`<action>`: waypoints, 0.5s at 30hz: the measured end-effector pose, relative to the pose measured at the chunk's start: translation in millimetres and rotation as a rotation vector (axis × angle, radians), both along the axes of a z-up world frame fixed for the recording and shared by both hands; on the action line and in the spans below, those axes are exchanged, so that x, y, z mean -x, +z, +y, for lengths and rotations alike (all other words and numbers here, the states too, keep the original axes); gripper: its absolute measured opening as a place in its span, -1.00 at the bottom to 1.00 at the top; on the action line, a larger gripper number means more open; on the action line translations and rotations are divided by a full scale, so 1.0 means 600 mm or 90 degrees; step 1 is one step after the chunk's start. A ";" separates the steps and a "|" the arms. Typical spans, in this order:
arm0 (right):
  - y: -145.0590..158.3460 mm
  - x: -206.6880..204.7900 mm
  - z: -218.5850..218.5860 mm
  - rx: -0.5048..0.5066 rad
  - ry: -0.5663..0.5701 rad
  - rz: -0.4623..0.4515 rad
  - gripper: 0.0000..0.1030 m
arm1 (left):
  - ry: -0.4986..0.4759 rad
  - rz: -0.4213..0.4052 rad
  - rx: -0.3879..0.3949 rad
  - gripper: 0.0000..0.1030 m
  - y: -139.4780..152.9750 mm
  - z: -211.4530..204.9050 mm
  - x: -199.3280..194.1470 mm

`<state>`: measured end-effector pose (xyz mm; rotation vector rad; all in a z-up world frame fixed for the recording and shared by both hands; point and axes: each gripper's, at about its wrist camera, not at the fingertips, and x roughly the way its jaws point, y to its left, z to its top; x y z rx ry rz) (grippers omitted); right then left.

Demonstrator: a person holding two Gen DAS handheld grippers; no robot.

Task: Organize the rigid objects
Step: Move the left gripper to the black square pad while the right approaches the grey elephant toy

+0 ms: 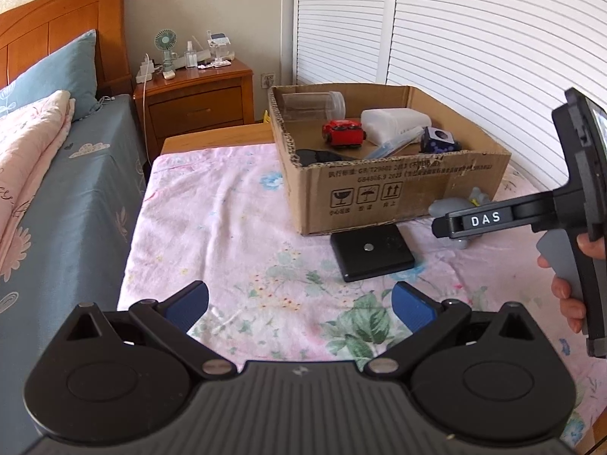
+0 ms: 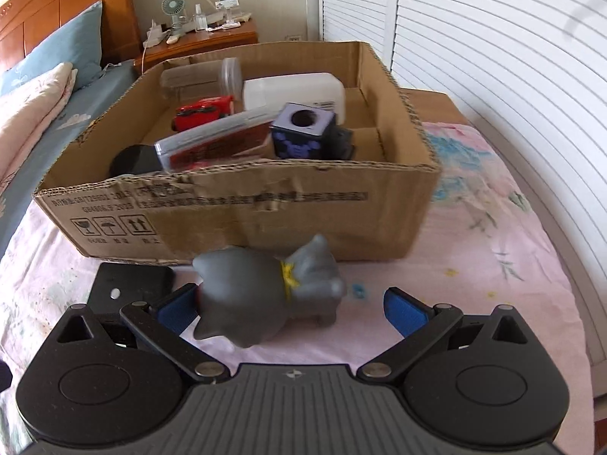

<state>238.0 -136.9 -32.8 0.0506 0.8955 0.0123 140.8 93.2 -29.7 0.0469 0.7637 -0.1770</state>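
Observation:
A grey toy elephant (image 2: 265, 292) with a yellow bow lies on the pink floral cloth in front of the cardboard box (image 2: 235, 208). My right gripper (image 2: 292, 309) is open around it, and the left blue pad (image 2: 178, 309) is right against the toy's rear. From the left wrist view the elephant (image 1: 451, 204) is partly hidden behind the right gripper (image 1: 442, 226), which a hand (image 1: 569, 295) holds. My left gripper (image 1: 301, 303) is open and holds nothing, low over the cloth. A flat black case (image 1: 371, 252) lies ahead of it by the box (image 1: 379, 185).
The box holds a red toy car (image 1: 343, 132), a white container (image 1: 394, 123), a clear jar (image 1: 315, 104), a purple cube (image 1: 438, 140) and a clear flat case (image 2: 216, 144). A bed (image 1: 57, 197) runs along the left, a nightstand (image 1: 193, 94) behind, louvred doors (image 1: 474, 38) on the right.

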 end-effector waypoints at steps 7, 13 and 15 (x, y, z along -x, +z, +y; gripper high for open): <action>-0.017 0.006 -0.004 0.032 0.017 0.014 1.00 | 0.002 0.010 -0.006 0.98 -0.001 -0.022 -0.025; -0.023 0.012 -0.004 0.047 0.040 -0.009 1.00 | 0.006 0.046 -0.010 0.98 -0.012 -0.046 -0.063; -0.026 0.015 -0.006 0.048 0.048 -0.022 1.00 | 0.008 0.065 -0.007 0.98 -0.018 -0.055 -0.080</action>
